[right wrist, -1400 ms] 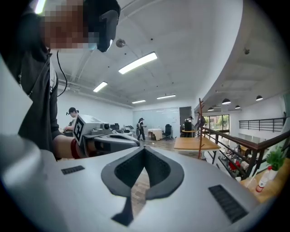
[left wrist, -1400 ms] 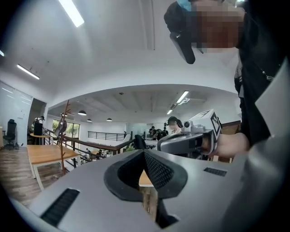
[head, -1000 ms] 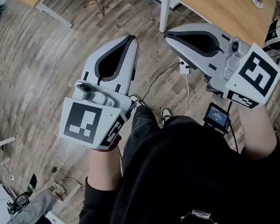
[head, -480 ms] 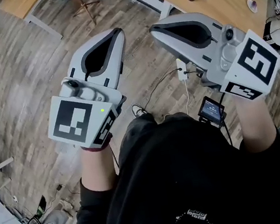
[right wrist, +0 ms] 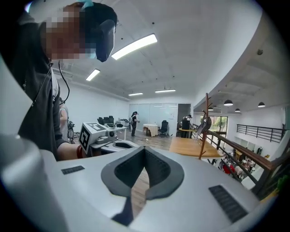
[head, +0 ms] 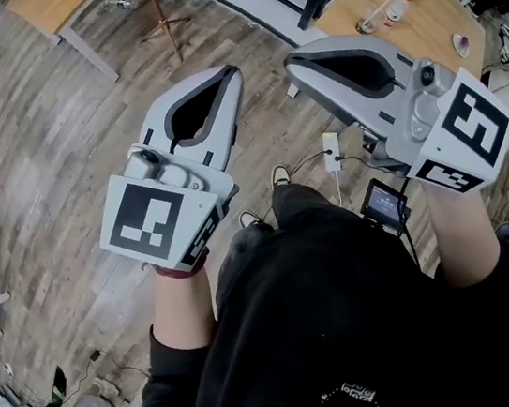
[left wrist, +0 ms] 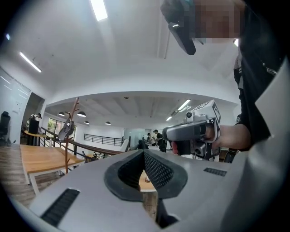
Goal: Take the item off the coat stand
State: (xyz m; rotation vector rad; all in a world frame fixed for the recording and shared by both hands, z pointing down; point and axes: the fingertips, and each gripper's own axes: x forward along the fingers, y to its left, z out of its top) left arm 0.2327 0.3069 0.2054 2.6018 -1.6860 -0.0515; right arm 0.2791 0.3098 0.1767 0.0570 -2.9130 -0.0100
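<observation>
Head view: both forearms reach forward side by side over the wooden floor (head: 54,133), with the left gripper (head: 231,71) and right gripper (head: 292,58) empty. The coat stand (head: 160,17) stands well ahead.

Left gripper view: the 2 jaws are pressed together. The item (left wrist: 67,130) hangs on the stand, far left.

Right gripper view: the jaws are together and empty, with the stand off to the right.

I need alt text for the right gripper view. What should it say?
The right gripper, shut and empty, fills the foreground. Beyond it, a coat stand with a grey item hanging on it stands by a table.
</observation>
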